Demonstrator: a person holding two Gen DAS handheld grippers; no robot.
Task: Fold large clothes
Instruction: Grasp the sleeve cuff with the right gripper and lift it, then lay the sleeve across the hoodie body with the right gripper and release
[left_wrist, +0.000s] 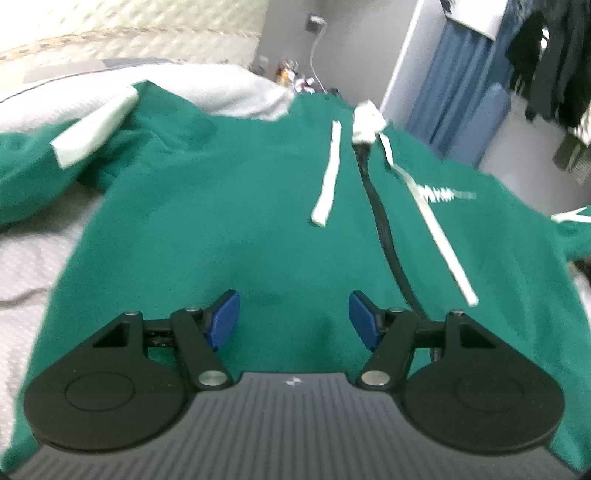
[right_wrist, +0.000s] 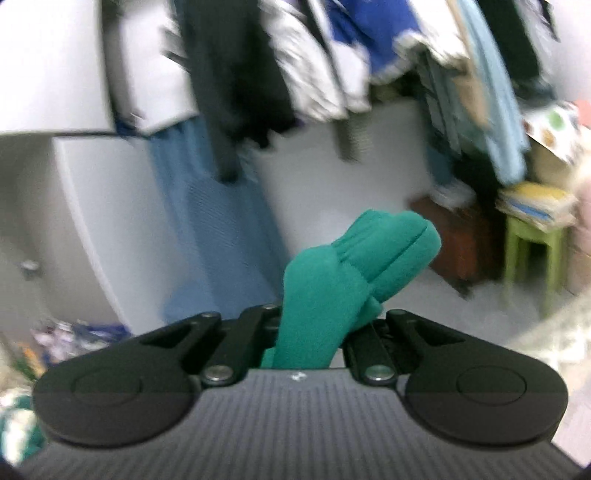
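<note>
Green hoodie (left_wrist: 229, 206) spread front-up on pale bedding (left_wrist: 33, 266), zipper (left_wrist: 384, 229) running lengthwise away from left gripper (left_wrist: 294, 319). Left gripper released, hovering over the hem. Right gripper (right_wrist: 314, 328) clenched on a bunched green fold (right_wrist: 343, 269), raised off to the garment's right side.

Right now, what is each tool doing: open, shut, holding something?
Left tool: open, empty, above the green hoodie.
Right tool: shut on a bunched fold of green fabric.
</note>
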